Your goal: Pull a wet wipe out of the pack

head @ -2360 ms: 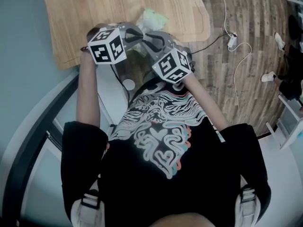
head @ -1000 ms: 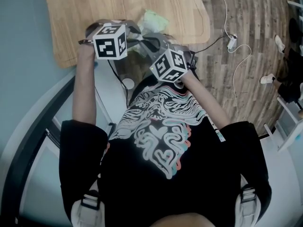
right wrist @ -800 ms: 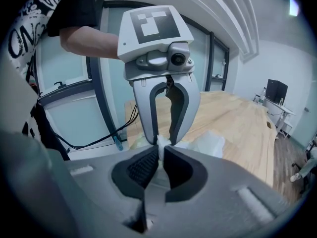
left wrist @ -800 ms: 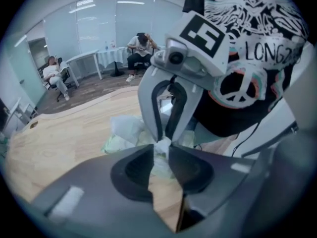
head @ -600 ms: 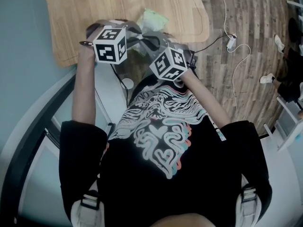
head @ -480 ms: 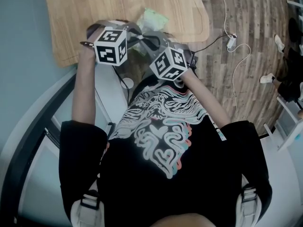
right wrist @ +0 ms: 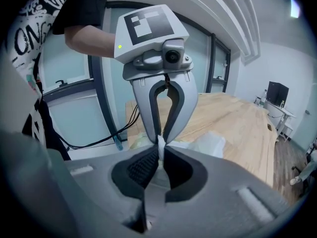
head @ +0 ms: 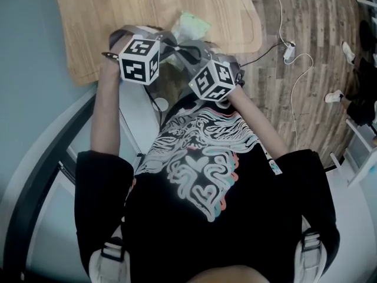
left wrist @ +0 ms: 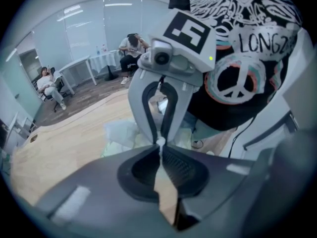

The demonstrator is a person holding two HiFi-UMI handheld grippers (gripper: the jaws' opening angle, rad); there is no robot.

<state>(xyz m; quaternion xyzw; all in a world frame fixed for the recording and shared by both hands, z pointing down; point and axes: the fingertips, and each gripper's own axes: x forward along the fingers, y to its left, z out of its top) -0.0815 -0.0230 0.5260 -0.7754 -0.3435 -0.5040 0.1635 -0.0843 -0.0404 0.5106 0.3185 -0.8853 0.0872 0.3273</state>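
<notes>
My two grippers meet tip to tip just above the near edge of the wooden table (head: 106, 10). A small white tuft of wet wipe (left wrist: 160, 142) sits where the tips touch. My right gripper (right wrist: 161, 152) is shut on that white strip (right wrist: 161, 147). My left gripper (left wrist: 160, 146) has just been closing, and its pads now pinch the same tuft. In the head view the left gripper (head: 174, 45) and right gripper (head: 181, 48) hide the wipe. The pale green pack (head: 189, 23) lies on the table just beyond them, crumpled, and shows behind the jaws as pack (left wrist: 121, 135) and pack (right wrist: 210, 142).
The table edge (head: 88, 78) runs right below the grippers. Cables (head: 290, 52) trail over the wood floor to the right. Seated people (left wrist: 49, 86) and white desks (left wrist: 91, 63) stand far behind the table. A glass wall with a dark frame (right wrist: 96, 83) is on the near side.
The left gripper's marker cube has rolled a little and shifted slightly toward the right gripper. The right gripper has kept still.
</notes>
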